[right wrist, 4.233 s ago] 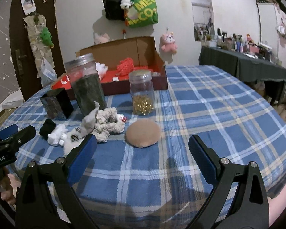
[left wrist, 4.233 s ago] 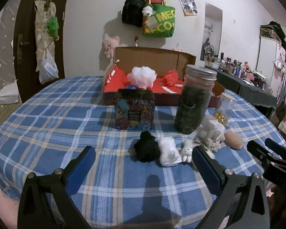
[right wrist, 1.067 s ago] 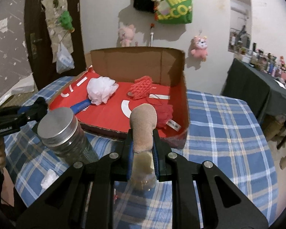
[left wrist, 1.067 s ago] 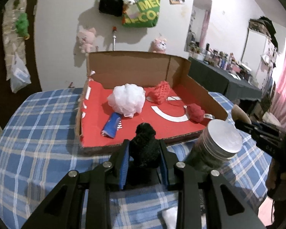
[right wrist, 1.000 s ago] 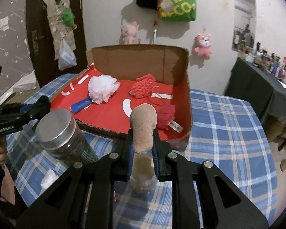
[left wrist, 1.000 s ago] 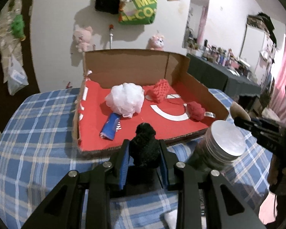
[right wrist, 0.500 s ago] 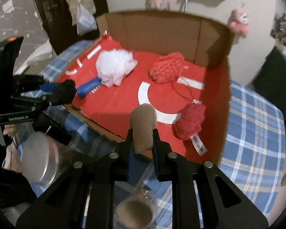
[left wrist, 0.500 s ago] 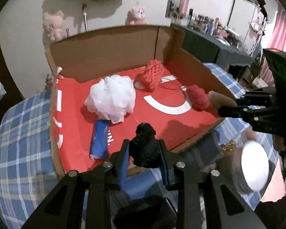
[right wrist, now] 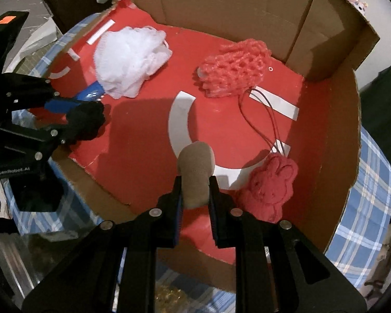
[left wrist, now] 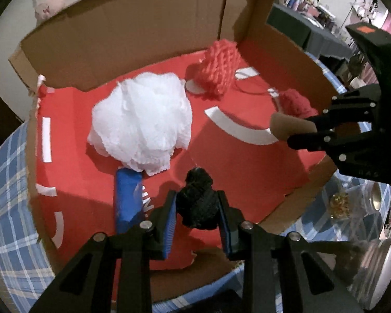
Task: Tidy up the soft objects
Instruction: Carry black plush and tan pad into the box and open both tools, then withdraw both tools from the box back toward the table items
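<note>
Over red-lined cardboard box (left wrist: 247,156) — tools pinch fuzzy black pompom (left wrist: 198,206), tan pad (right wrist: 195,174).

A lived-in home room: behind the cardboard box (left wrist: 133,39) on the blue plaid-clothed desk (left wrist: 5,182), a pink plush toy (left wrist: 50,4) hangs on the wall, and a dark dresser crowded with bottles (left wrist: 299,2) stands to the box's right.

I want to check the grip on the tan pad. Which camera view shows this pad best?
The right wrist view is best: the tan pad stands between the right gripper's fingers, close and central, above the red box floor. The left wrist view shows only its tip from the side, at the right gripper.
</note>
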Available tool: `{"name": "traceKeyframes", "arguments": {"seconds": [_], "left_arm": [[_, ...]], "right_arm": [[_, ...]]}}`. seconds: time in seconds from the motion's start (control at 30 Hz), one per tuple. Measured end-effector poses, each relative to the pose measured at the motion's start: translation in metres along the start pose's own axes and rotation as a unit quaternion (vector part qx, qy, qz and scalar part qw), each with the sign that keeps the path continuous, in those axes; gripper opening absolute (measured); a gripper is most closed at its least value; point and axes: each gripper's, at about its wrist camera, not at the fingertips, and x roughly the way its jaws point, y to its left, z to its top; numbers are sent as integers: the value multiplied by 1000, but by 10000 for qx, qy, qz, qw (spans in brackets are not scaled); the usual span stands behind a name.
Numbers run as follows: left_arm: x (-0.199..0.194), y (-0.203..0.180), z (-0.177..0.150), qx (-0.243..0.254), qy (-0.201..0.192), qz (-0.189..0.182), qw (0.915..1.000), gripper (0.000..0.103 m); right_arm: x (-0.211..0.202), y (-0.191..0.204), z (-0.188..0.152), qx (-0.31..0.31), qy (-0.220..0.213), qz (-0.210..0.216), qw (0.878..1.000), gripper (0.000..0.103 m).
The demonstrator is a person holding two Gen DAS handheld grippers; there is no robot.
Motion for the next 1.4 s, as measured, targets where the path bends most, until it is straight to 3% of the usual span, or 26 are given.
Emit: {"name": "traceKeyframes", "arguments": {"seconds": [0.4,0.53,0.67,0.73,0.77,0.8,0.93,1.13,1.4], "left_arm": [[15,0,11,117,209,204,9995,34],[16,0,13,107,200,214,9995,44],[16,1,15,82,142,225,9996,53],[14,4,15,31,137,195,9997,57],[13,4,15,20,129,198,9997,58],[10,6,13,21,123,206,9997,58],[3,8,10,-4,51,203,9998,64],[-27,9,-2,-102,-263,158,9995,79],[-88,-2,-23,-354,-1097,375,9926,93]], "right_arm": [[9,-4,8,-8,186,-99,9998,19],[14,-1,10,-92,210,-142,9996,21],[19,1,11,-122,255,-227,9993,28],[19,1,12,-105,243,-241,9994,38],[18,2,13,-94,206,-243,9994,54],[17,4,15,-114,158,-249,9995,57],[9,8,18,-131,27,-267,9996,57],[-19,13,16,-60,-285,-373,9989,57],[-82,16,-11,316,-1019,-583,9926,62]]}}
